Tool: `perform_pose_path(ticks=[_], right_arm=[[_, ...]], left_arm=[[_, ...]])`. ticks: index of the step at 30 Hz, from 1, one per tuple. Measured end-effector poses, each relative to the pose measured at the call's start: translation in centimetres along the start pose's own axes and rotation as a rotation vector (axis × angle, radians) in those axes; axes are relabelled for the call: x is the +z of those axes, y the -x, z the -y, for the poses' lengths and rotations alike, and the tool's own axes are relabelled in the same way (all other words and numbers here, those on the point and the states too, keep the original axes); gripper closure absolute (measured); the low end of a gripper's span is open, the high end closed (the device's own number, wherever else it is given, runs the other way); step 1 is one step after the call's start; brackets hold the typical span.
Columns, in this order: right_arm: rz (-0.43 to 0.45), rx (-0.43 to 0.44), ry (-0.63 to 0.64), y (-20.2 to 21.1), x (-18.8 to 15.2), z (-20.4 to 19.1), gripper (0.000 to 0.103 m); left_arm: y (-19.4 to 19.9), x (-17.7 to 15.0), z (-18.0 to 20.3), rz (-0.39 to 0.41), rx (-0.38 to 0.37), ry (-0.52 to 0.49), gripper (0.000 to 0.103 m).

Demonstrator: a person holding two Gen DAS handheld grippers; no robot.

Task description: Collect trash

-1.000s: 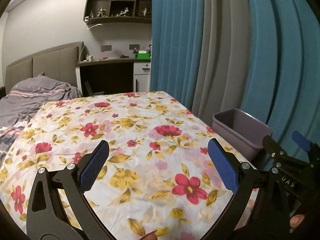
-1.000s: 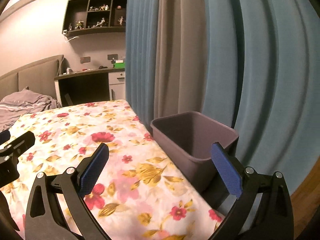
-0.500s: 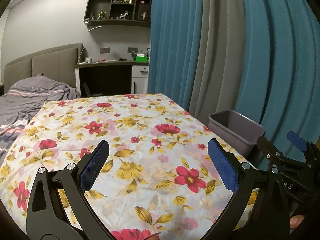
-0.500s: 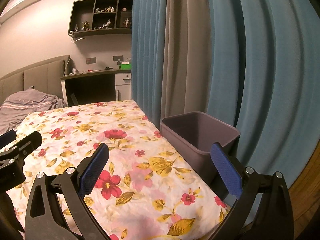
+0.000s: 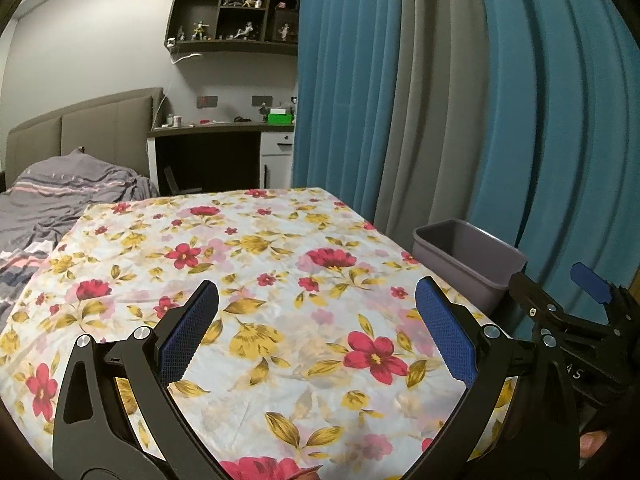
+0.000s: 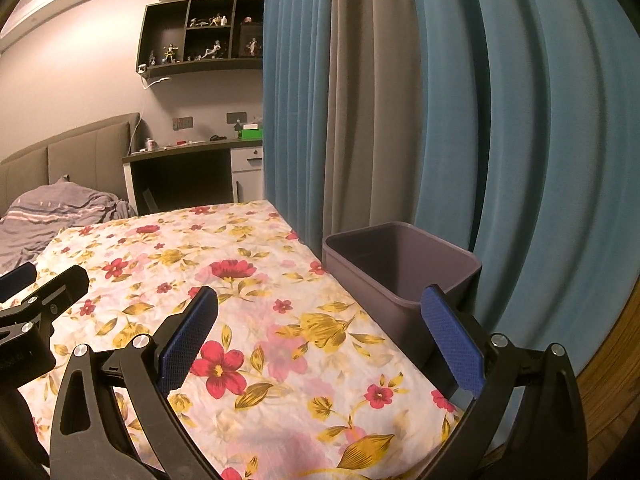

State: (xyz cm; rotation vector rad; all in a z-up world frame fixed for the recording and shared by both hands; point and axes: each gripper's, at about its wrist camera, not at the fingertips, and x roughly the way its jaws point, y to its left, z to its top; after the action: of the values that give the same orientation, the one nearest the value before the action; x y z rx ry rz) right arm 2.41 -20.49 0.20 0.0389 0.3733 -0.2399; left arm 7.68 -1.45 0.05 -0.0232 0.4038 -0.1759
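A grey-purple plastic bin [image 6: 404, 264] stands at the right edge of the table, against the curtain; it also shows in the left wrist view [image 5: 468, 260]. Its inside looks empty as far as I can see. My left gripper [image 5: 316, 336] is open and empty above the floral tablecloth [image 5: 256, 264]. My right gripper [image 6: 320, 336] is open and empty, its right finger in front of the bin's near corner. No trash shows on the cloth in either view.
Blue and grey curtains [image 6: 440, 120] hang close behind the bin. A bed with a grey blanket [image 5: 60, 196] lies to the left. A desk [image 5: 216, 152] and wall shelf [image 5: 236, 20] stand at the back. The right gripper shows in the left view [image 5: 576, 320].
Both grippers have pulled back and risen a little, so more of the tablecloth's near part shows. Both stay open and empty.
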Motion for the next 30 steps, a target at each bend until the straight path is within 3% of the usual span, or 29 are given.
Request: perform_pose_path(ticks=[30], right_arm=[[0.001, 0.002, -0.005, 0.05, -0.06, 0.1, 0.006]], left_arm=[[0.04, -0.05, 0.39, 0.002, -0.012, 0.002, 0.006]])
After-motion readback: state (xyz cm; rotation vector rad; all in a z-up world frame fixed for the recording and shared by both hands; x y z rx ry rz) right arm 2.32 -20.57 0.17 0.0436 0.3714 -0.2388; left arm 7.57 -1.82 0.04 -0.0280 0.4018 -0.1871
